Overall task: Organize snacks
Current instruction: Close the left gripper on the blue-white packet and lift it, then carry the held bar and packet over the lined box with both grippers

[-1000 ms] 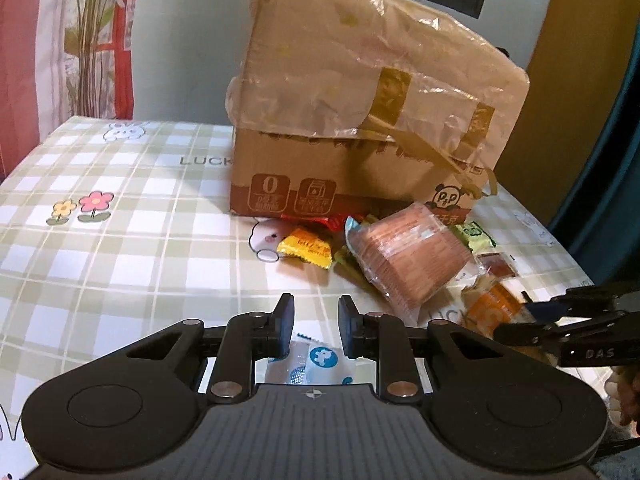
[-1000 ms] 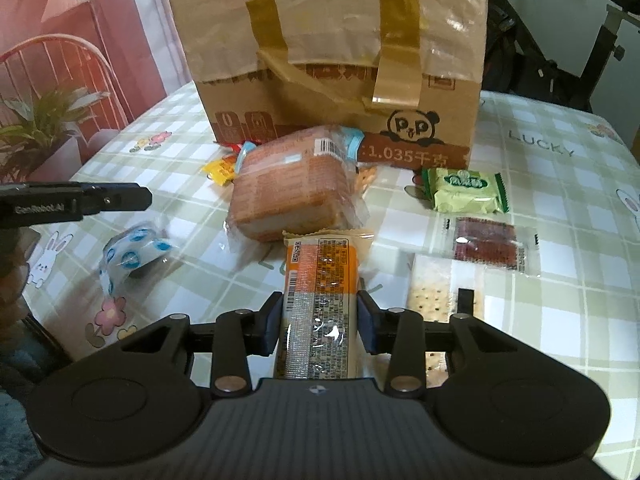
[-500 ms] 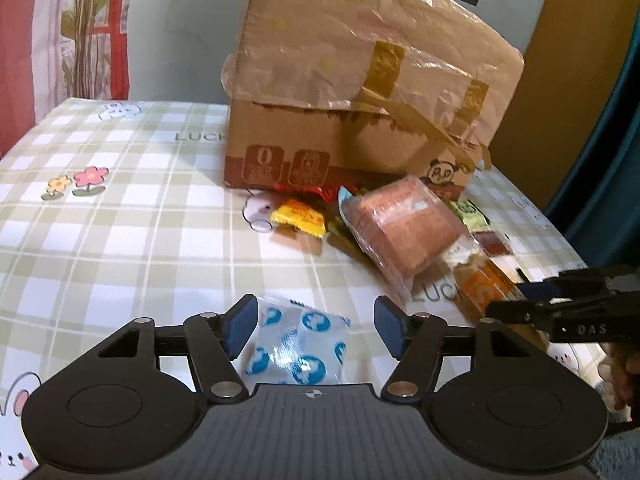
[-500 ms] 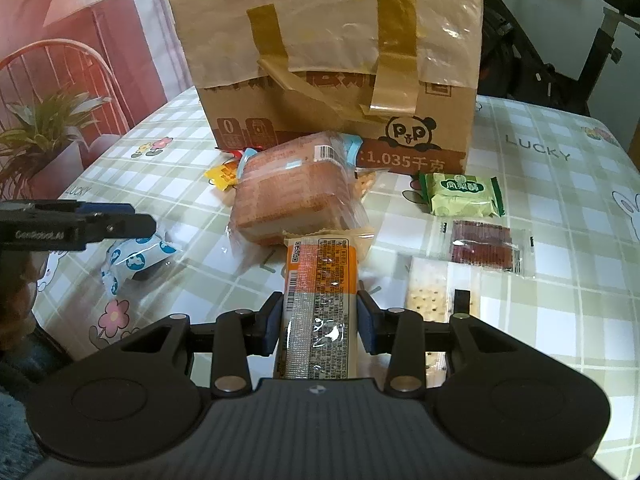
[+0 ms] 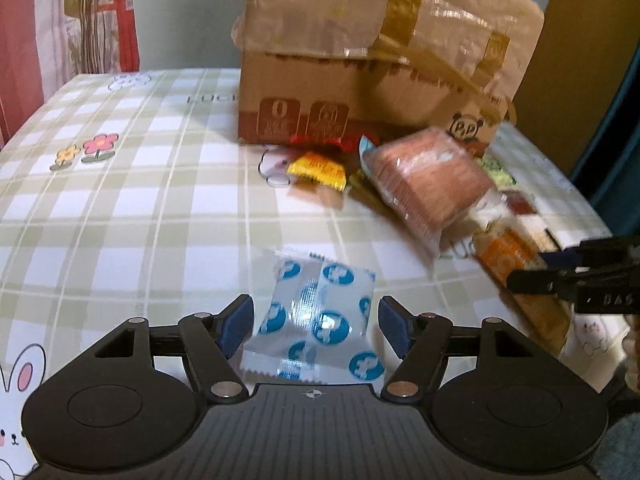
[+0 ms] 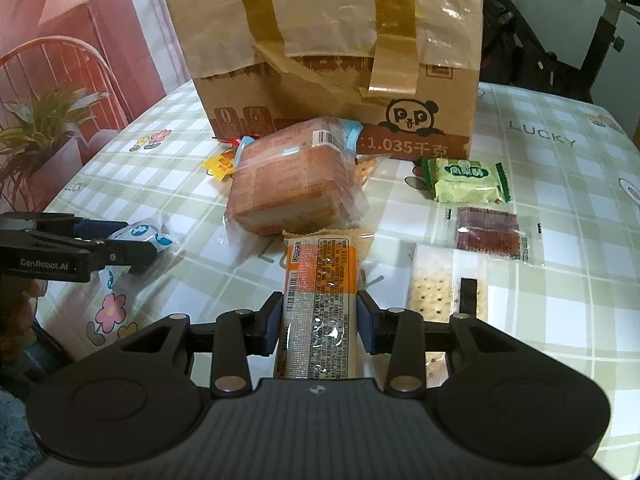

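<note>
snacks lie scattered on the bench (image 6: 560, 320) before the cardboard box (image 6: 328, 60). my left claw (image 5: 316, 326) gapes around the blue-dotted packet (image 5: 320, 320), untouched. my right claw (image 6: 318, 320) pinches the orange wafer pack (image 6: 318, 276), ready for lifting.

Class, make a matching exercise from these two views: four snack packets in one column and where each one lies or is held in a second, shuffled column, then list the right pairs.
Things
1. blue-dotted packet
2. orange-labelled bar
3. green packet
4. dark red strip packet

Places
A. on the cloth, just in front of the cardboard box
B. clamped in the right hand-held gripper
C. on the cloth, between the green packet and the cracker pack
D. between the spread fingers of the left hand-held gripper

Pairs: 1-D, 2-B, 3-A, 4-C
</note>
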Demonstrator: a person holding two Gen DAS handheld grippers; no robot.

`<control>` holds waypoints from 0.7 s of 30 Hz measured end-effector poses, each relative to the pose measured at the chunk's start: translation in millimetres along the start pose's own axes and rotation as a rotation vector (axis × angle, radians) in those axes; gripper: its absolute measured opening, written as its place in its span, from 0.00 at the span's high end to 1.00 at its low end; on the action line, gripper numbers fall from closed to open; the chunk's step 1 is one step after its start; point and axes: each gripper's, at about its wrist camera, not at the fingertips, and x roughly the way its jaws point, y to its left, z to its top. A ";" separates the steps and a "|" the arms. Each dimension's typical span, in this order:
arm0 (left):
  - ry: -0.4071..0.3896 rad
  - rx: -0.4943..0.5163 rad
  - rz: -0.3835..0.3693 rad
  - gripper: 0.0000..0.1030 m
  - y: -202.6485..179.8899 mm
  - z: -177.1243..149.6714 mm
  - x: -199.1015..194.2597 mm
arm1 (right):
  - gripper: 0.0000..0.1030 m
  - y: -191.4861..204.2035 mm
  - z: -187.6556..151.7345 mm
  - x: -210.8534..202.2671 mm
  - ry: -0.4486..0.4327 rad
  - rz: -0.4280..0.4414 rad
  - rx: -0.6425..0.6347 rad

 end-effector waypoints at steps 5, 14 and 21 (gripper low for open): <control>-0.022 0.037 0.002 0.51 -4.3 -0.5 -2.8 | 0.61 1.5 -0.6 1.9 0.000 0.000 -0.010; -0.137 -0.018 -0.025 0.51 0.0 16.3 -30.1 | 0.61 4.0 3.9 -18.1 -0.054 -0.003 -0.025; -0.185 -0.027 -0.054 0.51 -7.0 33.9 -43.0 | 0.61 10.0 16.3 -44.3 -0.138 -0.007 -0.058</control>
